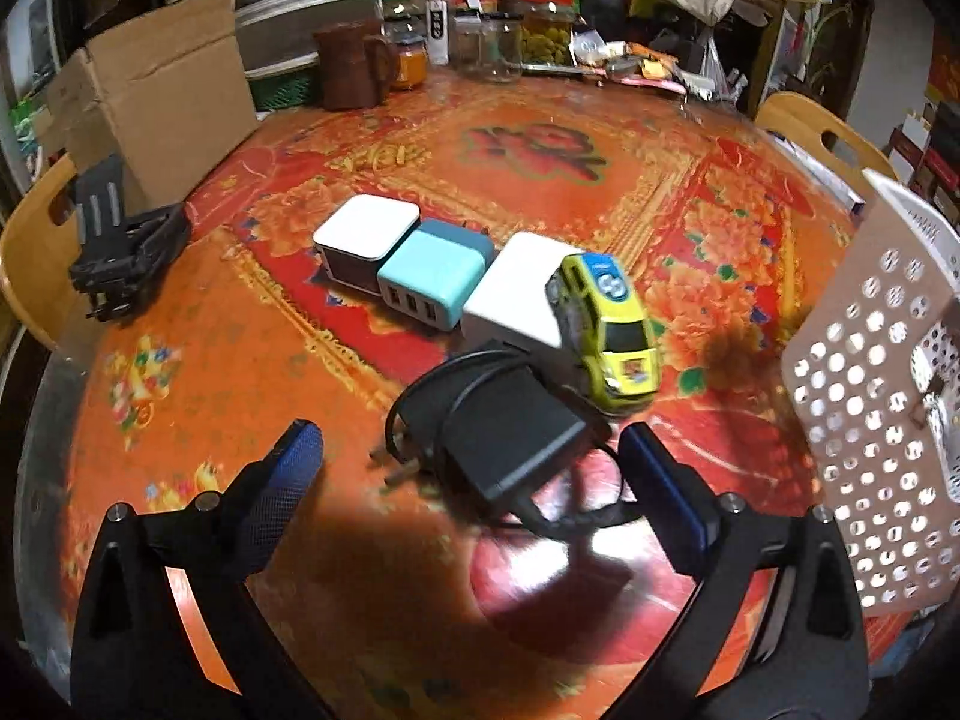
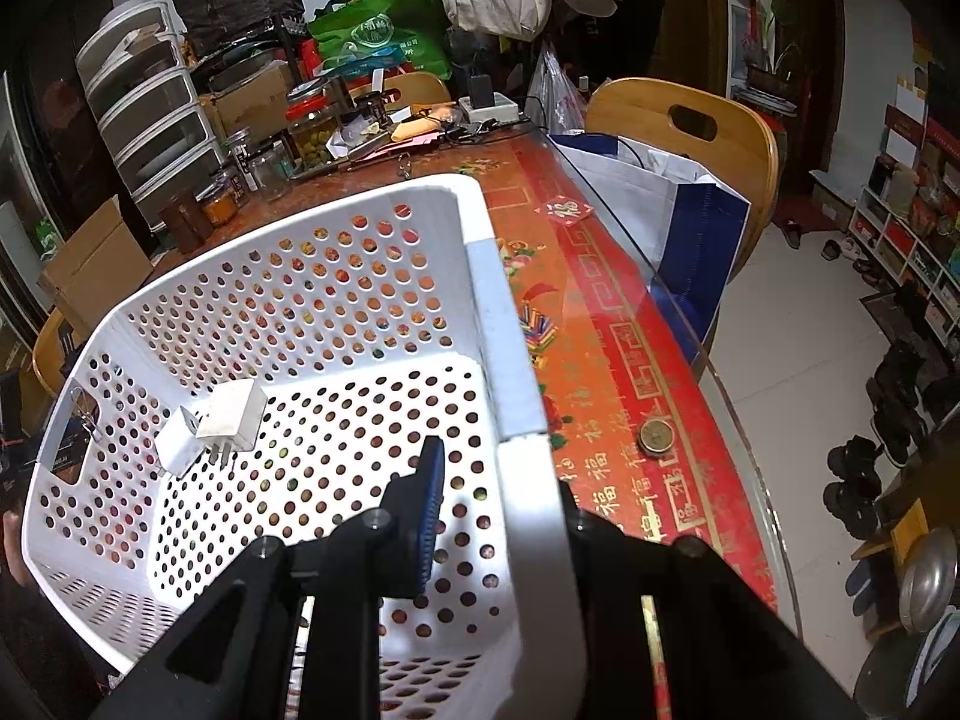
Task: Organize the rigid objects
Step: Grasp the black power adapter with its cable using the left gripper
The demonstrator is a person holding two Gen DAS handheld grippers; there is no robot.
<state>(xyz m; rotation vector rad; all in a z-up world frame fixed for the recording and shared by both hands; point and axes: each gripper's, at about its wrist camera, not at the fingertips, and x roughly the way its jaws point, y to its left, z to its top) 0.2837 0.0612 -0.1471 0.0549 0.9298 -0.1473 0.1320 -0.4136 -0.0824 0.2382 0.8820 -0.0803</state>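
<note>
Only left view: left gripper (image 1: 471, 450) released over black adapter (image 1: 510, 444) | right view: right gripper (image 2: 498, 480) clenched on basket (image 2: 510, 372) rim

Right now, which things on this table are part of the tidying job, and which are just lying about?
Part of the job:
black adapter with cord
yellow toy car
teal USB charger
two white chargers
white basket, gripped by the right gripper
white plug in it

Lying about:
cardboard box
glass jars
brown jug
coin
</note>
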